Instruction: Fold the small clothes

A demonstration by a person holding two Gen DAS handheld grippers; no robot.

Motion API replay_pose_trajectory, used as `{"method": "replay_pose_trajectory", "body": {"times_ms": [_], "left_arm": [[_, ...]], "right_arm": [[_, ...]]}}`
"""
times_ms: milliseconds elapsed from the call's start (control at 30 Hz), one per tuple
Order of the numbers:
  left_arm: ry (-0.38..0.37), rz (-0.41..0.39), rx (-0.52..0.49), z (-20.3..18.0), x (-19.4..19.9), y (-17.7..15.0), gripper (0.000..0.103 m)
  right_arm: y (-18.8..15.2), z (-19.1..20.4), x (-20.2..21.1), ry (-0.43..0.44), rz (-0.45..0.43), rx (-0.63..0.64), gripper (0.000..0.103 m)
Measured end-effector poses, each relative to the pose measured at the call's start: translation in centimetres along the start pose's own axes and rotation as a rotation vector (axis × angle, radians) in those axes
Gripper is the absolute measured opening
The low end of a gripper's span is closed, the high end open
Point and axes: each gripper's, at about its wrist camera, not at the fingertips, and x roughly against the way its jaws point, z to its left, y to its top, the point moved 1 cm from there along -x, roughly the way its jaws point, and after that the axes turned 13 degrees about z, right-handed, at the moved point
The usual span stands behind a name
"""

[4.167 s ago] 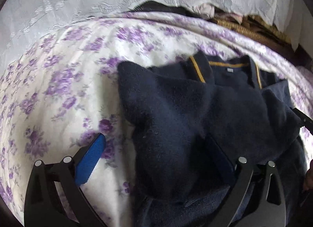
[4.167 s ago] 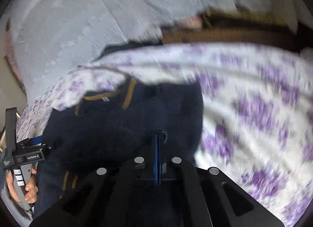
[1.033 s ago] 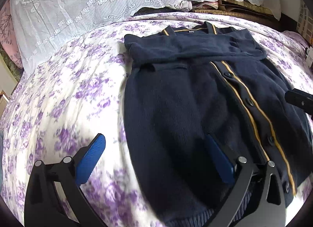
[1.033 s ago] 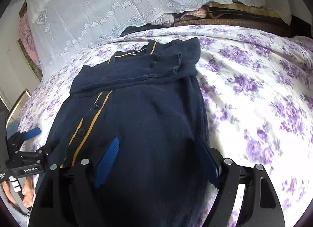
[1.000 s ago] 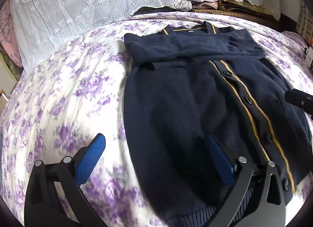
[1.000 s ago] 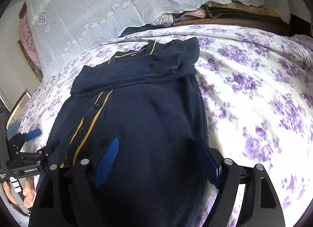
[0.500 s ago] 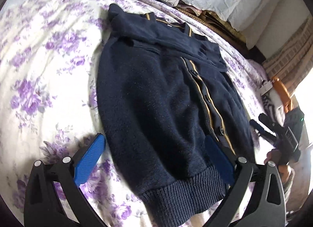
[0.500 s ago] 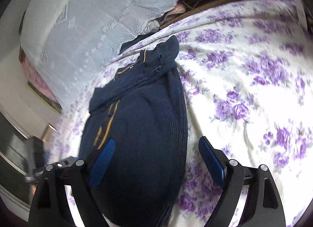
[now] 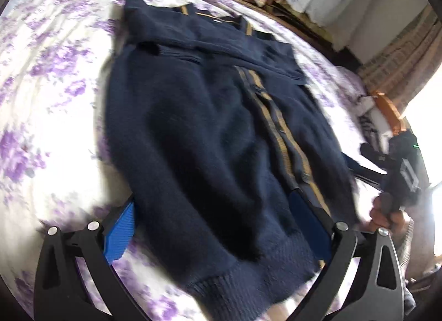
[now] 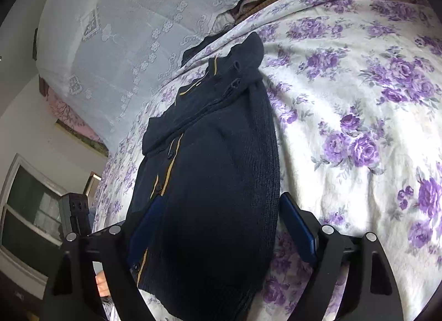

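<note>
A navy knit cardigan (image 9: 207,141) with mustard stripes along its button band lies flat on the floral bedsheet (image 9: 41,99). Both sleeves are folded across its chest below the collar, and the ribbed hem is nearest me. My left gripper (image 9: 215,218) is open above the hem's left half, its blue pads clear of the cloth. My right gripper (image 10: 223,221) straddles the cardigan's (image 10: 215,182) right half just above the hem. Its jaws are closing a little, cloth lies between them, and the pads are not pressing on it. A hand (image 9: 386,216) holds the right gripper at the cardigan's right edge.
The purple-flowered bedsheet (image 10: 359,127) spreads wide on both sides of the cardigan. A white lace cloth (image 10: 124,30) hangs behind the bed. Bundled fabrics and an orange object (image 9: 386,111) sit at the far right. A window (image 10: 27,210) is low on the left.
Both cameras have tilted down and rolled, bringing the cardigan's hem in close between the fingers. The cardigan itself has not moved, and both sleeves stay folded across the chest.
</note>
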Motion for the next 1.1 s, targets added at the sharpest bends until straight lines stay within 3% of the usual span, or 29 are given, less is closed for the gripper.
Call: {"method": "replay_pose_trajectory", "body": {"times_ms": [100,167,333,400,467,533,600,733,800,867,967,1100], "left_arm": [[-0.049,0.010,-0.030,-0.7,-0.1,-0.3,0.099],[-0.043,0.017,-0.045,-1.2,-0.3,-0.4,0.098],[-0.019,0.015,-0.044,-1.4,-0.8,0.1,0.098],[0.003,0.010,-0.031,-1.3,-1.1,0.6,0.096],[0.051,-0.002,-0.035,-1.6,-0.9,0.4,0.082],[0.099,-0.009,-0.034,-1.6,-0.6,-0.2,0.071],[0.092,-0.008,-0.023,-1.4,-0.3,-0.8,0.067],[0.078,-0.002,-0.020,-1.3,-0.2,-1.2,0.067],[0.093,-0.009,-0.022,-1.2,-0.3,-1.2,0.063],[0.111,-0.024,-0.024,-1.4,-0.2,-1.2,0.049],[0.094,-0.041,-0.027,-1.4,0.3,-1.4,0.035],[0.089,-0.063,-0.034,-1.6,0.9,-1.5,0.029]], "right_arm": [[-0.2,0.0,-0.1,-0.010,0.029,0.012,0.078],[-0.8,0.0,0.1,-0.018,0.056,0.023,0.072],[-1.6,0.0,0.1,0.017,0.108,0.041,0.070],[-0.7,0.2,-0.8,-0.011,0.103,0.042,0.055],[-0.7,0.2,-1.1,-0.037,0.103,0.039,0.037],[-1.6,0.2,-0.8,-0.025,0.111,0.048,0.035],[-2.7,0.3,-0.5,-0.007,0.116,0.052,0.034],[-3.7,1.6,-0.8,-0.066,0.113,0.122,0.033],[-3.6,1.3,-0.6,-0.083,0.093,0.112,0.019],[-3.6,1.3,-0.4,-0.073,0.081,0.109,0.011],[-3.8,1.8,0.0,-0.093,0.048,0.141,0.010],[-3.6,1.9,0.7,-0.067,0.018,0.141,0.009]]}}
